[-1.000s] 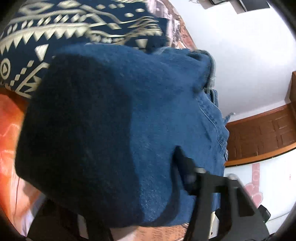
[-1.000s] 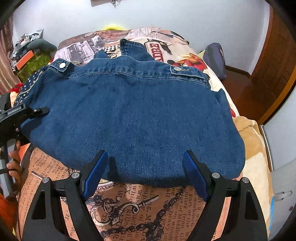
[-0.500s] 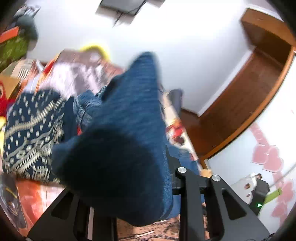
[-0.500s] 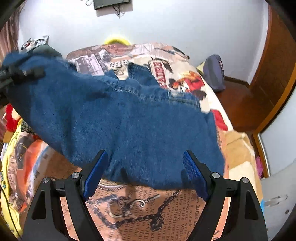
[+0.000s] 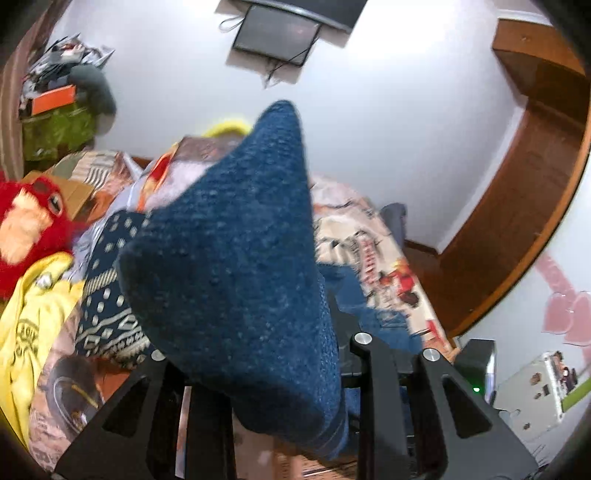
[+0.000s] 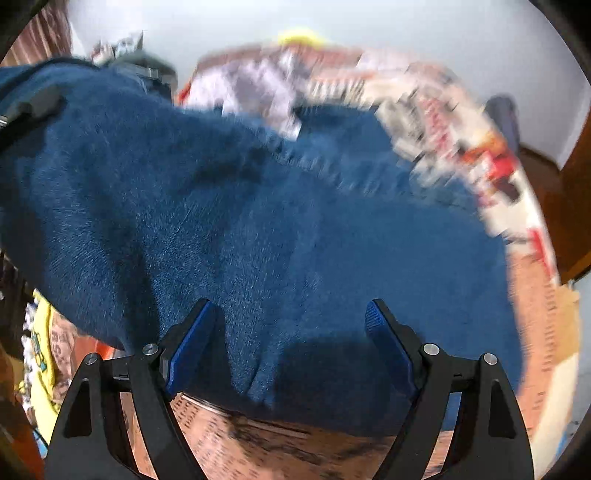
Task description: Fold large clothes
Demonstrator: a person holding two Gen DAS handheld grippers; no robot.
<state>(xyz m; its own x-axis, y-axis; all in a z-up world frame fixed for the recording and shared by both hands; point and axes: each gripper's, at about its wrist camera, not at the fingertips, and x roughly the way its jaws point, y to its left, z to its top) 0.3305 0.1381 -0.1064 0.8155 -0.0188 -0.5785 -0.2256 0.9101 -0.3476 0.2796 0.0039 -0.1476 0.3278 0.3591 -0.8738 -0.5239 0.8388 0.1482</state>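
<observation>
A large blue denim garment (image 6: 280, 229) lies across the bed with its left end lifted. My left gripper (image 5: 258, 373) is shut on a corner of the denim garment (image 5: 236, 266), which rises in a peak in front of its camera and hides the fingertips. In the right wrist view the left gripper (image 6: 26, 110) shows at the far left, holding that end up. My right gripper (image 6: 288, 343) is open with its blue pads either side of the garment's near edge, not clamped on it.
The bed has a printed cover (image 6: 332, 443). A navy patterned cloth (image 5: 110, 295), a yellow garment (image 5: 33, 325) and a red plush toy (image 5: 29, 225) lie at the left. A wooden door frame (image 5: 517, 206) stands at the right, a wall screen (image 5: 277, 33) above.
My left gripper has lifted its end of the denim up off the bed and swung it over towards the middle. My right gripper has stayed open at the near edge.
</observation>
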